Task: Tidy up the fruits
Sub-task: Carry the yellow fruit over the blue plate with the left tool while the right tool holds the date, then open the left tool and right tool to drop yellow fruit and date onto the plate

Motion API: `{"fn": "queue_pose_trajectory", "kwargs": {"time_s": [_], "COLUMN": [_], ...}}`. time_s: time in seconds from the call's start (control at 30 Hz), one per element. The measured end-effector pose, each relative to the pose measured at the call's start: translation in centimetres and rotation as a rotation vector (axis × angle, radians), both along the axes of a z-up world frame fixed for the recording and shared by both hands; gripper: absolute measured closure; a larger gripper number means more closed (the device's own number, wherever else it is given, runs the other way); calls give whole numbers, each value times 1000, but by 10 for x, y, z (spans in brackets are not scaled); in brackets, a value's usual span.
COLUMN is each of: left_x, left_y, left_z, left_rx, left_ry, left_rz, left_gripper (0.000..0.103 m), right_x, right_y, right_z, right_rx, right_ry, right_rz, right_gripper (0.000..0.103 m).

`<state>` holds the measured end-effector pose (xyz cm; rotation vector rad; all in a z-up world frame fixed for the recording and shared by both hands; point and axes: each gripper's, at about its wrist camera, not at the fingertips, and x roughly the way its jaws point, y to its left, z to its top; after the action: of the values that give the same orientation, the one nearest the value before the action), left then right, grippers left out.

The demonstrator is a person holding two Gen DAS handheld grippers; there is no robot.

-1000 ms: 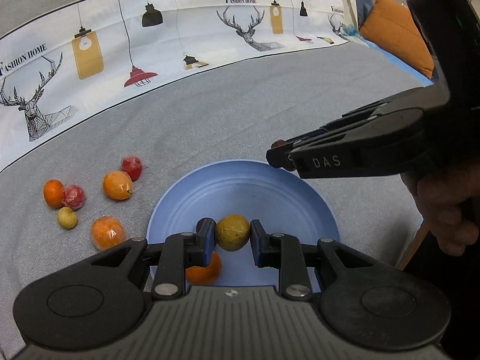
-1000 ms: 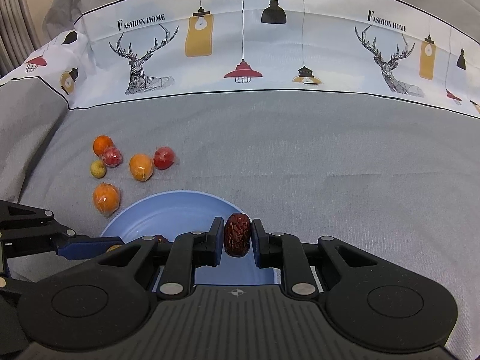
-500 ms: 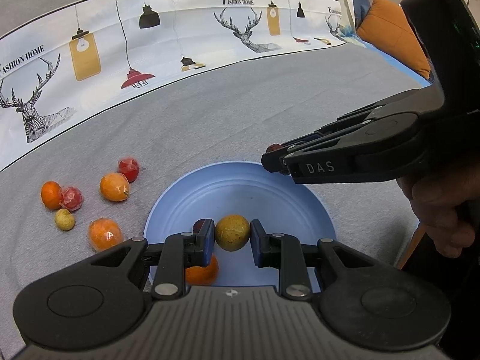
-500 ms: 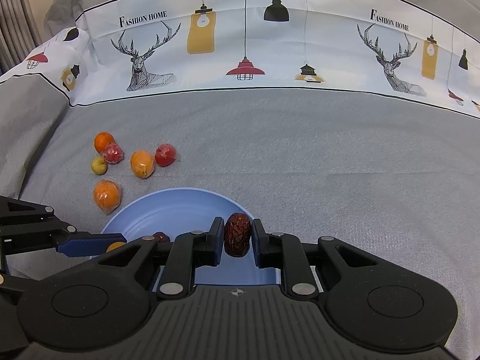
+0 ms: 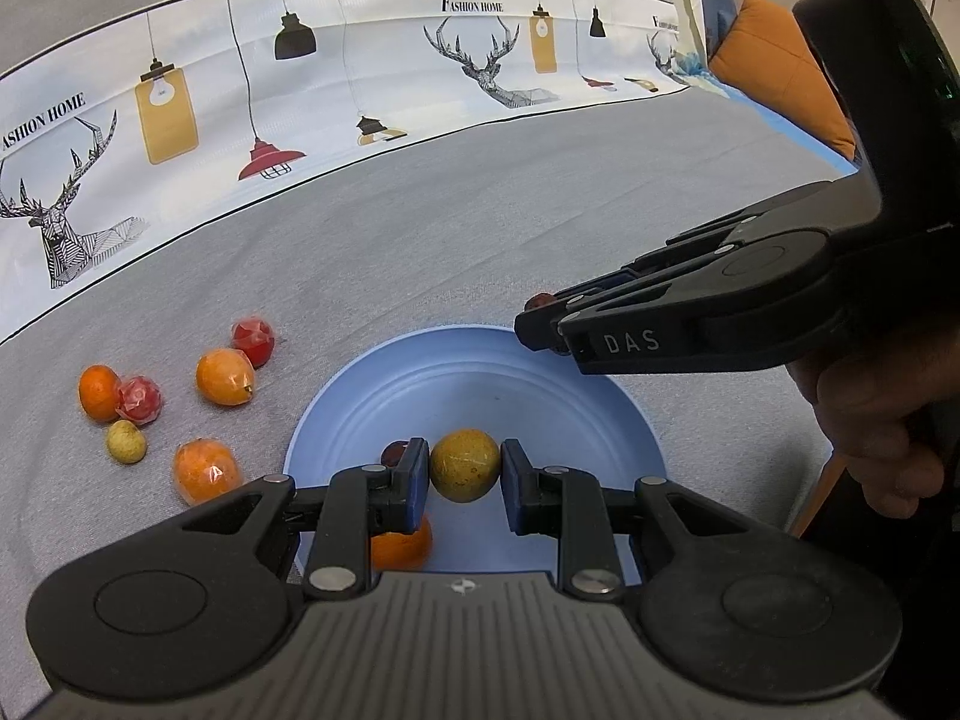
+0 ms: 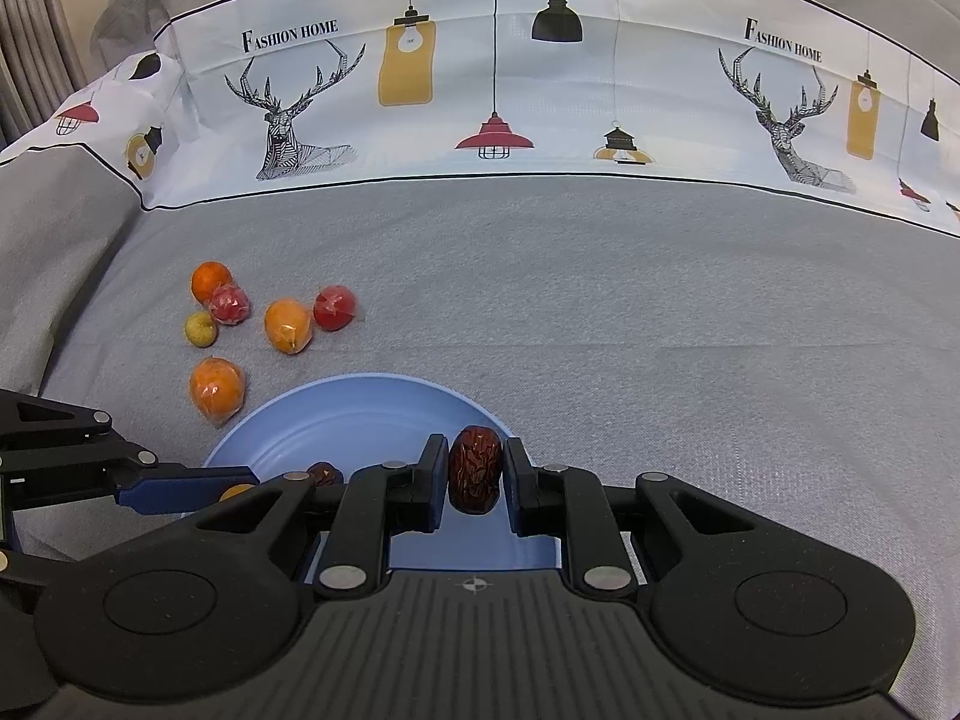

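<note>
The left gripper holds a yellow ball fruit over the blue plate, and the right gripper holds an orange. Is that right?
Not quite. The right gripper holds a wrinkled dark red date, not an orange, as the right wrist view shows. The left gripper does hold the yellow fruit over the blue plate.

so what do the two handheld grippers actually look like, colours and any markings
Both are matte black plastic with linkage arms, silver rivets and round pivot discs, a ribbed grey body bearing a small crosshair mark, and dark blue finger pads. The left gripper matches the right gripper. Seen side-on, the right one carries white "DAS" lettering, with a bare hand on its handle. No cables show.
</note>
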<state>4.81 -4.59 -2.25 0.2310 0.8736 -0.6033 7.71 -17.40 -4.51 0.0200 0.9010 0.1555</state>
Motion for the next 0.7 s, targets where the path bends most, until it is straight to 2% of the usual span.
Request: {"fn": "queue_pose_trajectory", "kwargs": {"time_s": [0.63, 0.7], "left_x": [-1, -1], "left_y": [-1, -2], "left_z": [-1, -2], "left_rx": [0, 0], "left_ry": [3, 14], "left_rz": [-4, -8], "left_gripper": [75, 70], "right_x": [0, -1], "right_y": [1, 3], "right_z": [0, -1], "right_rx": [-1, -7], "right_ry": [1, 6], "right_rz": [-1, -5], "right_gripper": [83, 82]}}
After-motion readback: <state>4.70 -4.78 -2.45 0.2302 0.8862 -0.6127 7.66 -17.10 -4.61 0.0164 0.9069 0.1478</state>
